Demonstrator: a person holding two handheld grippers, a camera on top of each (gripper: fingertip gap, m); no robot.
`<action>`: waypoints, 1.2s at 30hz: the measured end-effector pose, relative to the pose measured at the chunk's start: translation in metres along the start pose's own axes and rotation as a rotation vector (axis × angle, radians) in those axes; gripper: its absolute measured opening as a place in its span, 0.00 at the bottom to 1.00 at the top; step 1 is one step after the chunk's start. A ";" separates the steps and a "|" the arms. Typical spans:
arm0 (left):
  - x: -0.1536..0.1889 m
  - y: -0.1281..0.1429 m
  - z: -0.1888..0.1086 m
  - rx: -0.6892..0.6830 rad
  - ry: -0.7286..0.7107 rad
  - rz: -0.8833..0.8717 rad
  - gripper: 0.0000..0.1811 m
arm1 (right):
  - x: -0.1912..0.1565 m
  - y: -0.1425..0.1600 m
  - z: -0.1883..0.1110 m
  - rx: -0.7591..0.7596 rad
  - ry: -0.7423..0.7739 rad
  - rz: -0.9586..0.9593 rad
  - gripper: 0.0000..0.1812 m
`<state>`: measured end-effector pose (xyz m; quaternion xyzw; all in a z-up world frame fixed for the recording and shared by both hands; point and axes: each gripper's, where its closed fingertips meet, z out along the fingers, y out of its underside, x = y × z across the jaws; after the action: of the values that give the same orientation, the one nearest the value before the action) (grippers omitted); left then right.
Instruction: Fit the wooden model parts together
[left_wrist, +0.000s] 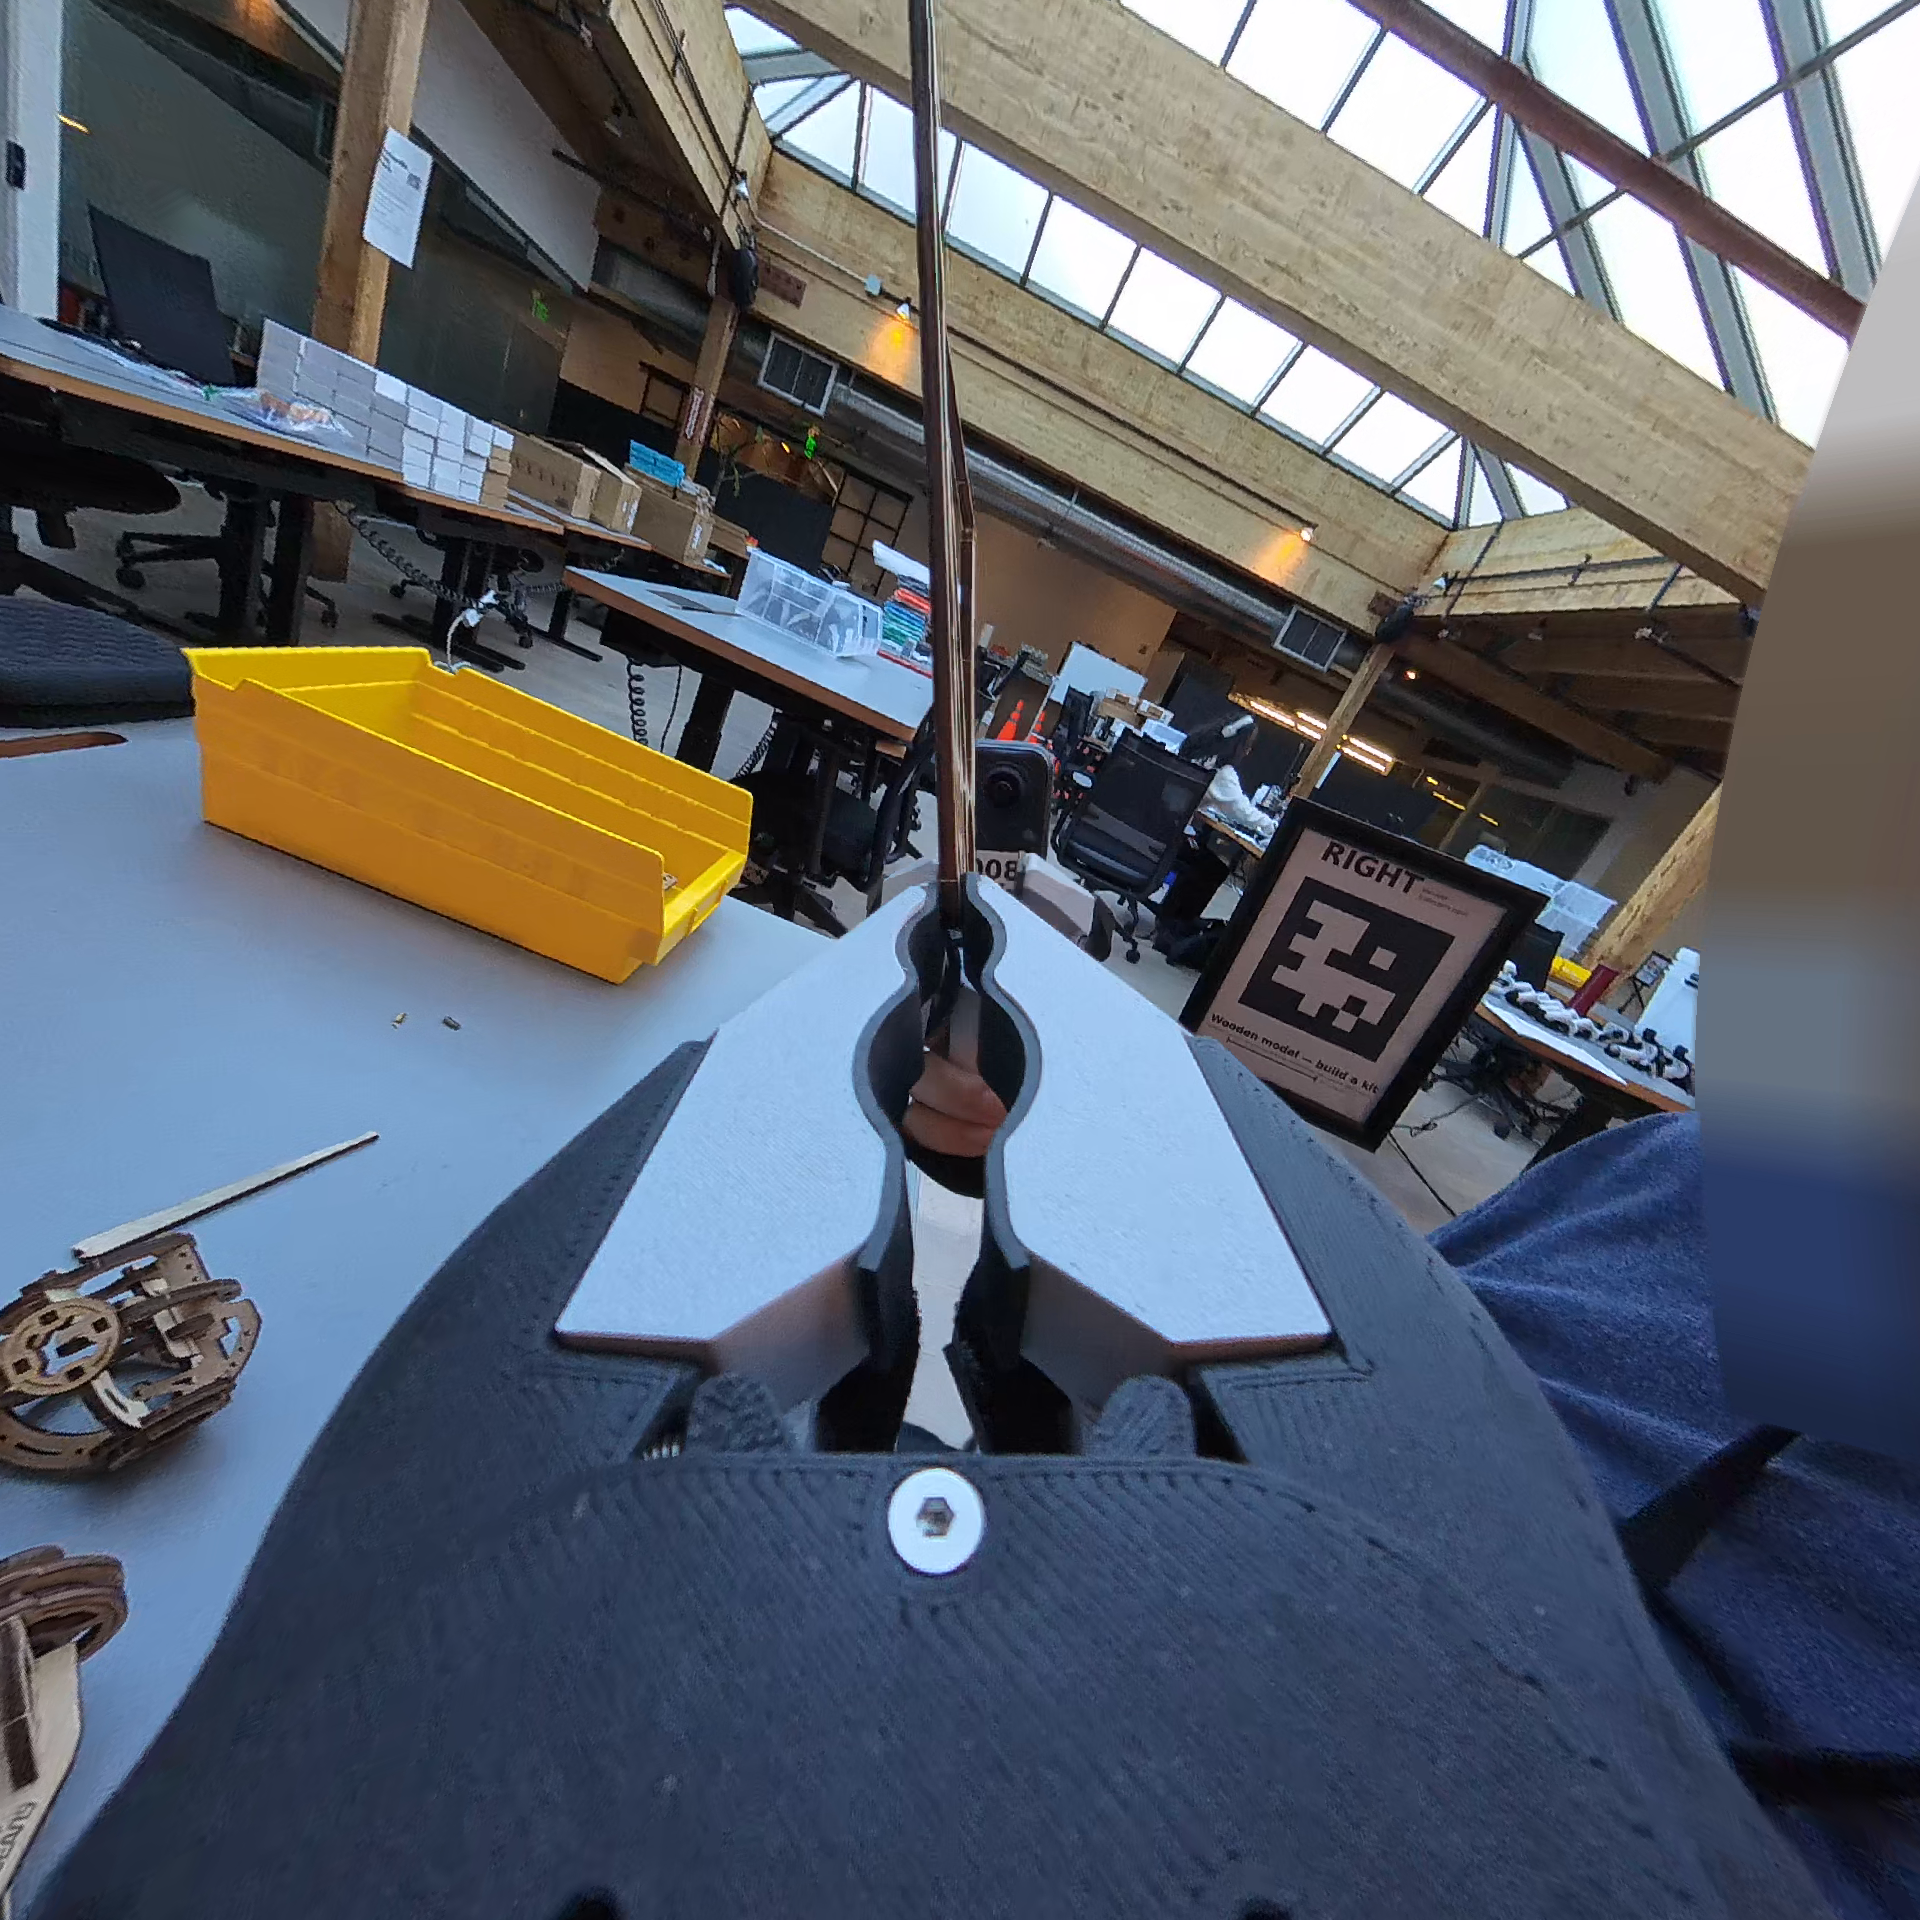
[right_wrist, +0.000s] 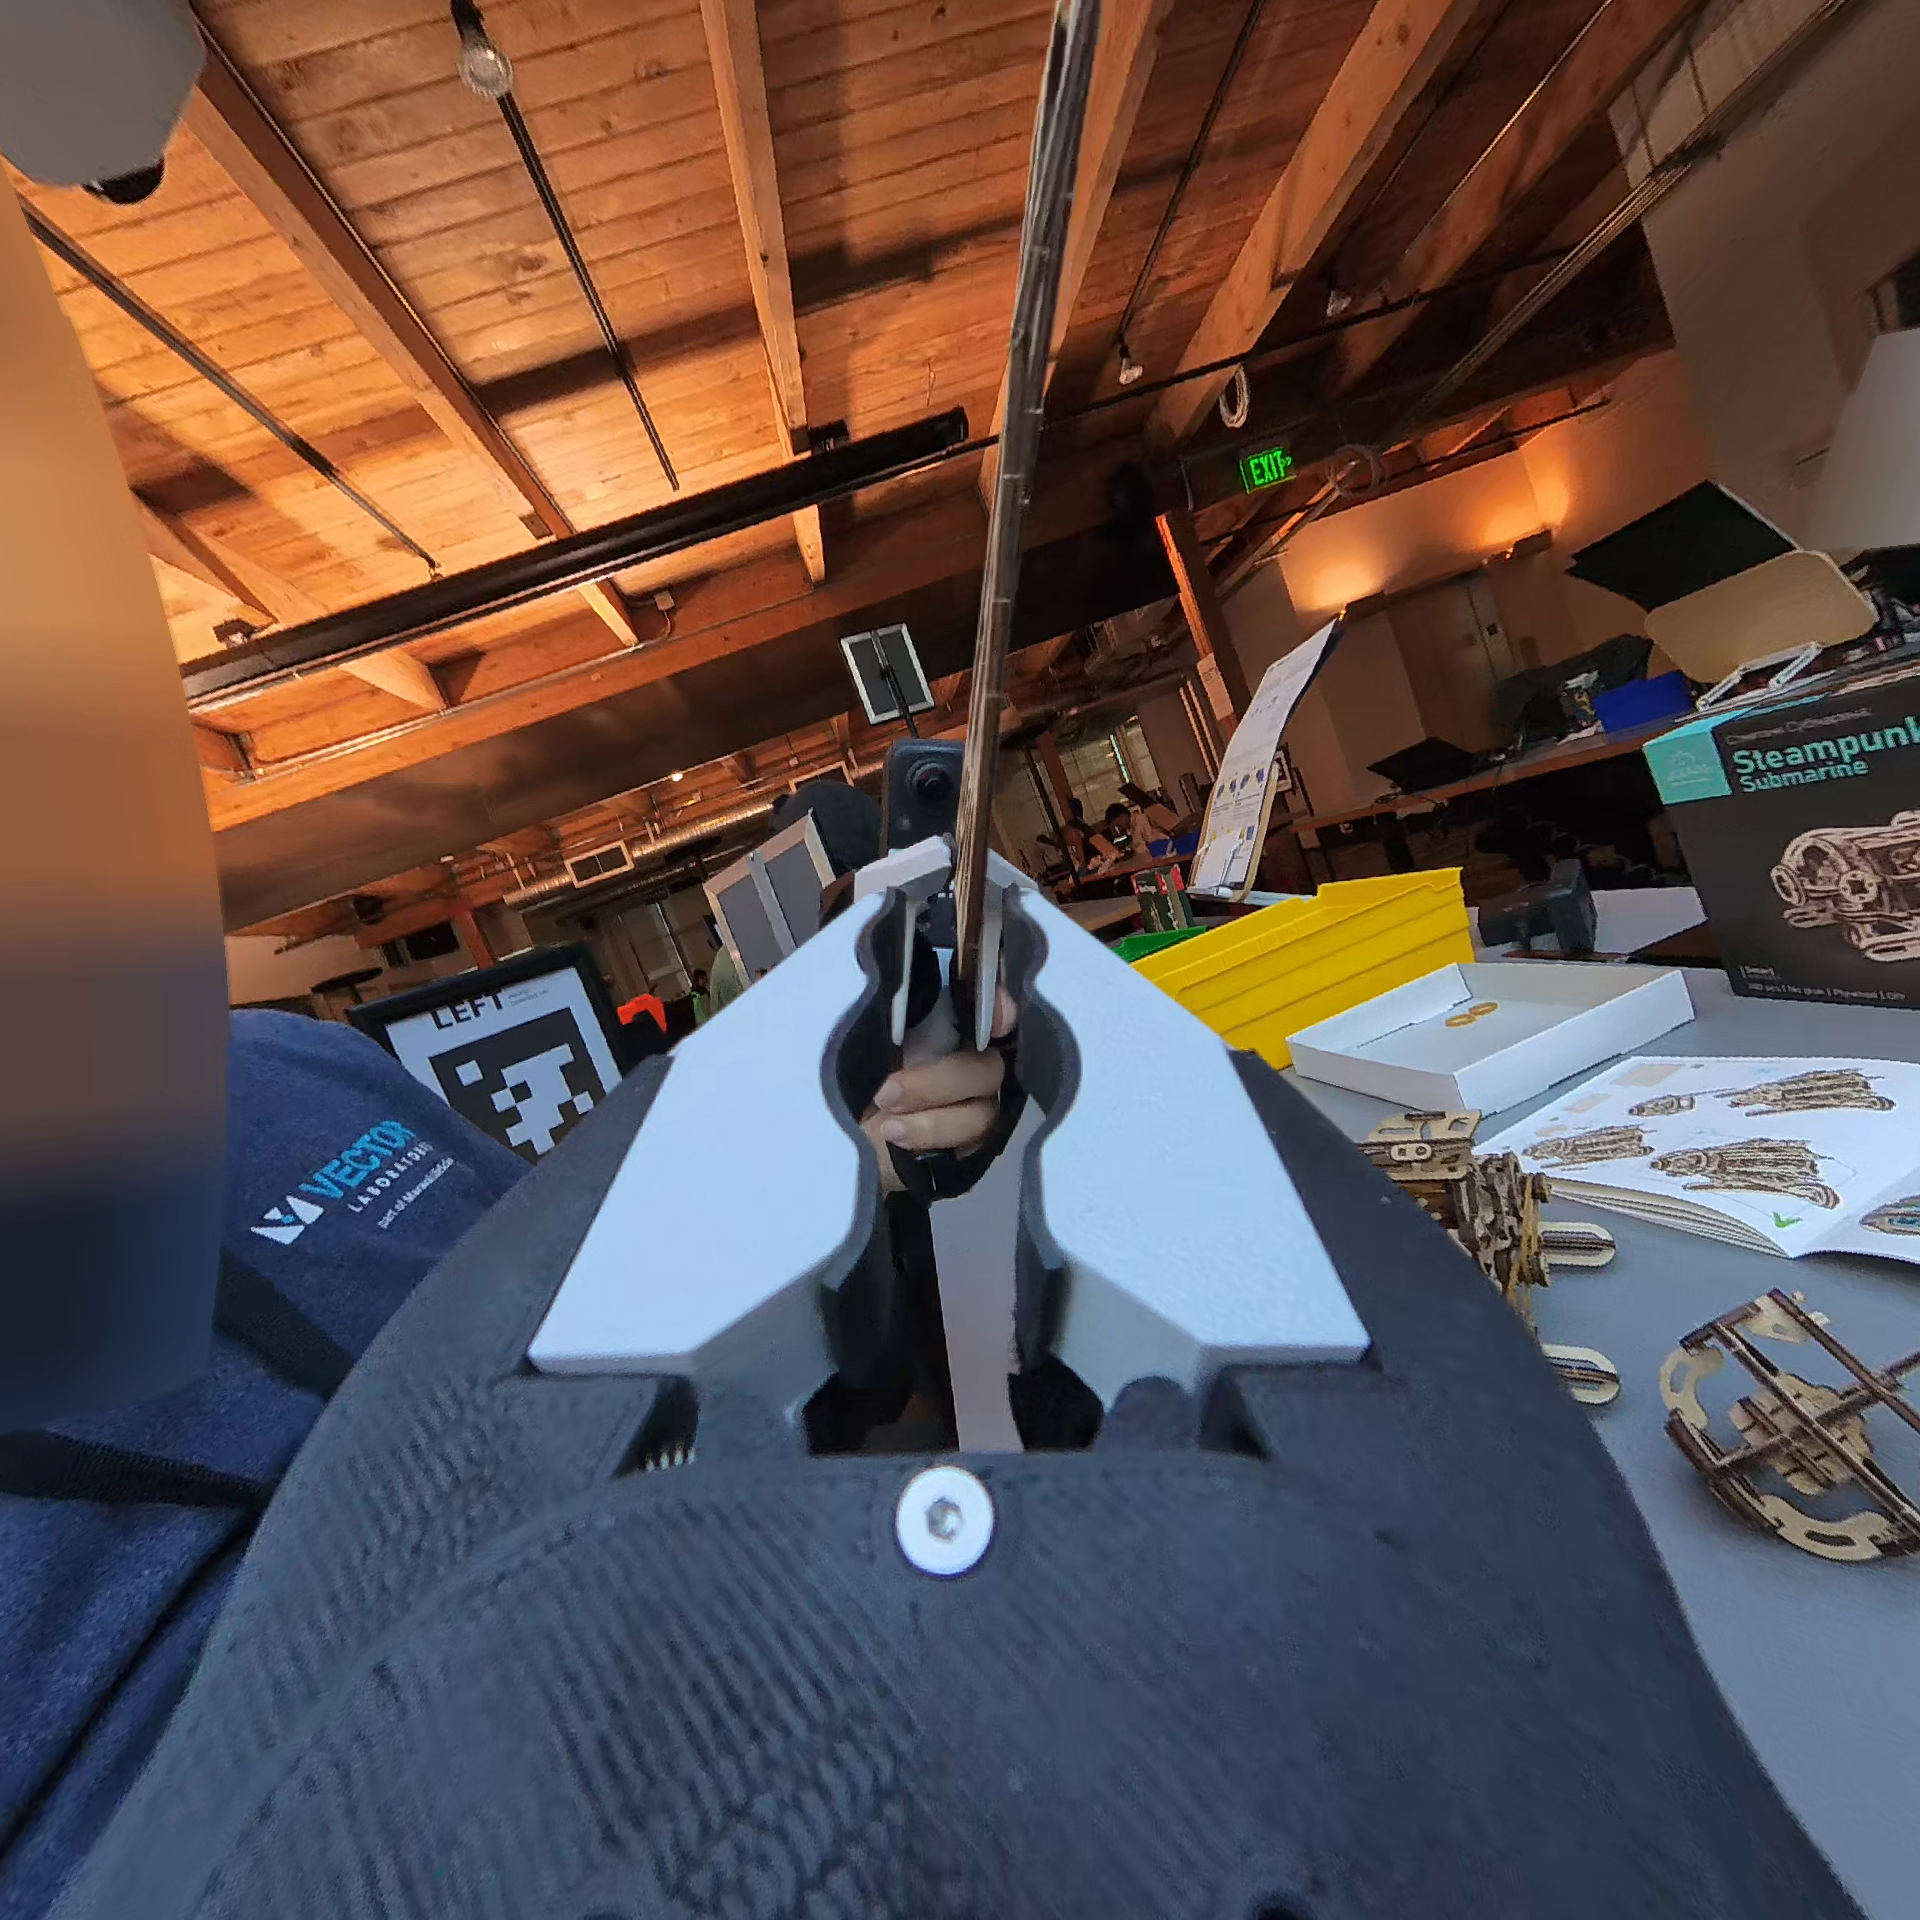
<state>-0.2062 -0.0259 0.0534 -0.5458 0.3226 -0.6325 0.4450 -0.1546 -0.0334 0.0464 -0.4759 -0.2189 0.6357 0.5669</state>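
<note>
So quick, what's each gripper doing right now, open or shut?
Left gripper: jaws shut on the thin wooden sheet, seen edge-on.
Right gripper: jaws shut on the same wooden sheet, which stands up between the two grippers.

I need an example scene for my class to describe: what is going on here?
A person is building a wooden model kit with two handheld grippers. Both the left gripper and the right gripper are shut on the same thin wooden sheet, held edge-on and raised above the grey table. Part-built wooden assemblies, an open instruction booklet and a yellow bin lie on the table.
</note>
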 end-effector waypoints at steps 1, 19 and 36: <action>0.000 -0.002 -0.001 0.010 -0.002 0.000 0.00 | 0.001 -0.001 -0.001 0.004 0.007 -0.001 0.09; 0.002 -0.006 -0.002 0.024 0.000 -0.005 0.00 | 0.001 0.002 -0.004 -0.005 0.000 -0.006 0.08; 0.002 -0.005 -0.004 0.021 -0.006 -0.012 0.00 | 0.003 0.000 -0.008 0.001 0.001 -0.006 0.06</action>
<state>-0.2111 -0.0263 0.0581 -0.5448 0.3116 -0.6368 0.4478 -0.1476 -0.0329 0.0413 -0.4751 -0.2196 0.6342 0.5691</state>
